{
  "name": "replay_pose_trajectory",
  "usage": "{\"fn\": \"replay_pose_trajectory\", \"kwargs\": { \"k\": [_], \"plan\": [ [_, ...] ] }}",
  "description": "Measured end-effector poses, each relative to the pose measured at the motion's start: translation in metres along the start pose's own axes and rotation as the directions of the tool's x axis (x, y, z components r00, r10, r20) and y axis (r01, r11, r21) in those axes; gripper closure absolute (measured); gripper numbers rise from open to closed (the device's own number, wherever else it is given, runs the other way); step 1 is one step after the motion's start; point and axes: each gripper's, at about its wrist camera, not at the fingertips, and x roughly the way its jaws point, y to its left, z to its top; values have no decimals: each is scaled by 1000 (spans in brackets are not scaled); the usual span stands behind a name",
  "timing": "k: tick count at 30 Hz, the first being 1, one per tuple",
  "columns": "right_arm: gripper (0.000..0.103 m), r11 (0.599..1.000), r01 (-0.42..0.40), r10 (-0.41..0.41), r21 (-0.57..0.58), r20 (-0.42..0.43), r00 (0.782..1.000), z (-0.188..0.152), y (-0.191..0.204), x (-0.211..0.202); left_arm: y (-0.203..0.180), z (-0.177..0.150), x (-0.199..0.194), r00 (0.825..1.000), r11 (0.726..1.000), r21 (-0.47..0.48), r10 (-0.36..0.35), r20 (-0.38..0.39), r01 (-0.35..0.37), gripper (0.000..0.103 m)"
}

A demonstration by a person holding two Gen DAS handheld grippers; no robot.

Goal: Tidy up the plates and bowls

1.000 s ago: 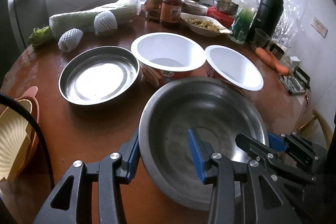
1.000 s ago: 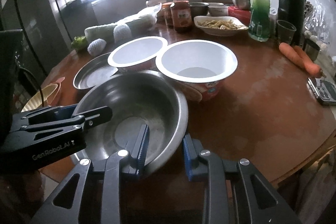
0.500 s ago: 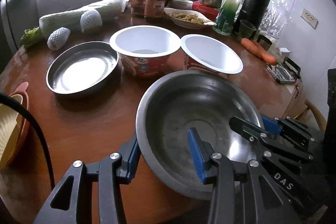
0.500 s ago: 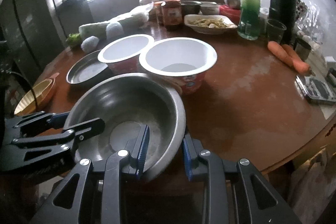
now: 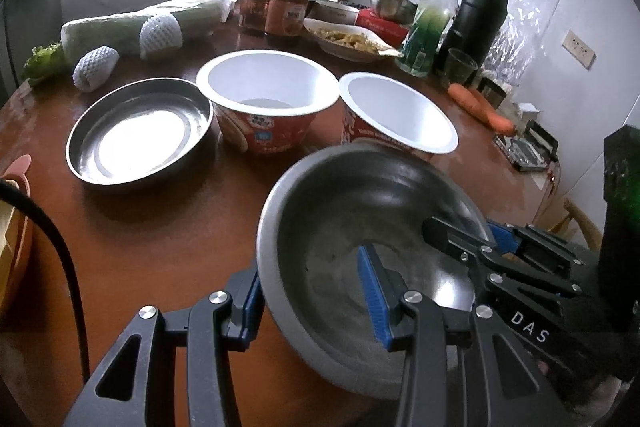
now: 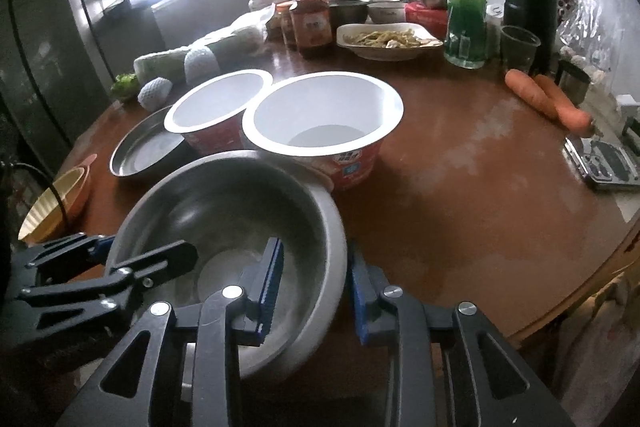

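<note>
**Steel bowl, lifted, both claws**

Moved: steel bowl (image 5: 360, 223) now raised and tilted, lower centre of frame, overlapping a paper bowl (image 5: 396, 115) behind. Left claw (image 5: 316, 299) pinches its near rim; right claw (image 6: 314, 287) pinches the opposite rim. Steel plate (image 5: 140, 131) centre left, touching second paper bowl (image 5: 266, 99). Carrots (image 6: 548, 99) right.

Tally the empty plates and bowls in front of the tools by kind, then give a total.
Large steel bowl: 1
Shallow steel plate: 1
White instant-noodle bowls: 2
Total: 4
</note>
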Motion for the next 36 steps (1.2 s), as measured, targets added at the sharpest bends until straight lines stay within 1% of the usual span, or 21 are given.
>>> {"fn": "replay_pose_trajectory", "kwargs": {
  "k": [4, 16, 20, 23, 24, 27, 31, 33, 34, 36],
  "plan": [
    [69, 999, -33, 33, 26, 1, 999, 1, -3, 0, 7, 2, -3, 1000, 1000, -22, -13, 12, 13, 59],
    [68, 999, -5, 3, 43, 28, 1000, 6, -9, -2, 27, 7, -12, 999, 997, -71, -2, 50, 5, 59],
    [67, 999, 9, -11, 50, 33, 999, 9, -12, -1, 34, 9, -12, 999, 996, -84, 10, 54, -5, 59],
    [67, 998, 11, -13, 62, 30, 999, 12, -15, 1, 41, 11, -12, 999, 994, -105, -2, 51, 8, 59],
    [67, 998, 10, -12, 61, 32, 999, 13, -15, 0, 43, 11, -13, 999, 994, -109, 4, 54, 2, 59],
    [67, 999, 12, -14, 31, 61, 998, 22, -7, -7, 47, 14, -16, 999, 993, -121, 7, 53, -1, 59],
    [67, 1000, -27, 27, 0, 68, 997, 38, 6, -11, 52, 19, -24, 998, 991, -134, 4, 60, 4, 59],
    [67, 1000, -23, 25, -19, 75, 997, 44, 12, -12, 53, 22, -26, 998, 989, -140, -29, 59, 37, 59],
    [67, 1000, -24, 25, -19, 77, 997, 47, 15, -12, 53, 23, -28, 998, 989, -139, -33, 57, 41, 59],
    [67, 999, -37, 38, -8, 81, 996, 53, 14, -12, 51, 27, -32, 998, 991, -130, -8, 69, 17, 59]
  ]
}}
